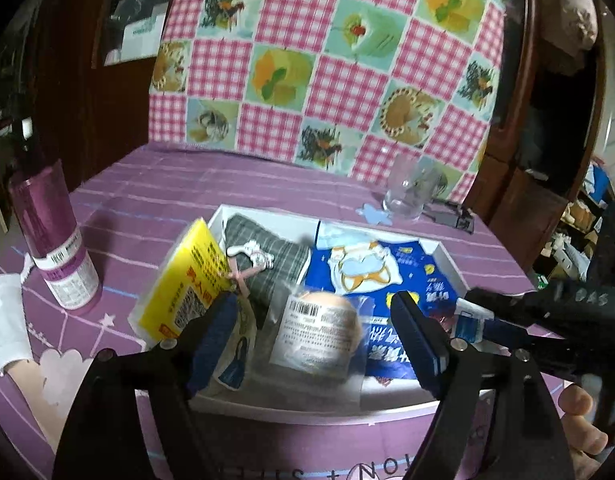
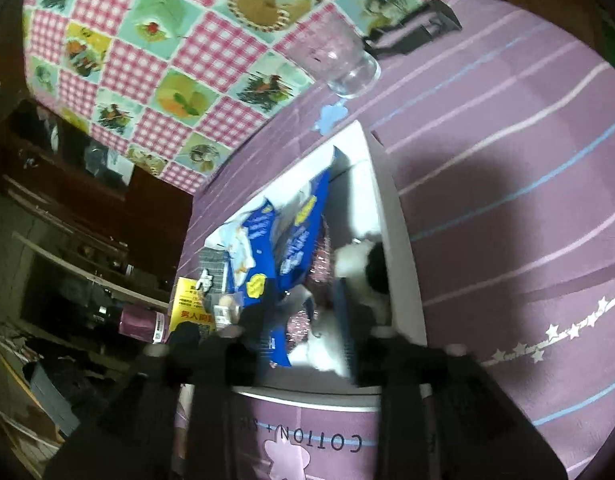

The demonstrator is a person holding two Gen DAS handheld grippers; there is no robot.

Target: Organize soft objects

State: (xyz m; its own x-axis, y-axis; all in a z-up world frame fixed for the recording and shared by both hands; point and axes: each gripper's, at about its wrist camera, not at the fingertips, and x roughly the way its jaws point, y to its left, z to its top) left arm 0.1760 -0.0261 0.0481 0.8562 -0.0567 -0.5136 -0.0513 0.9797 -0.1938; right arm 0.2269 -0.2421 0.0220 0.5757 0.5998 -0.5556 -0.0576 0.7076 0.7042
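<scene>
A white box on the purple bedsheet holds soft items: a grey plaid cloth, a blue printed pack, a yellow pack leaning at its left wall, and a round beige puff in clear wrap. My left gripper is open, its fingers either side of the puff, above the box. My right gripper reaches in from the right. In the right wrist view it sits in the box, shut on the blue pack and lifting its edge. A black-and-white plush lies by the box wall.
A purple bottle stands left of the box. A glass cup and a black device sit behind it, also in the right wrist view. A checked cloth hangs behind. A white tissue lies far left.
</scene>
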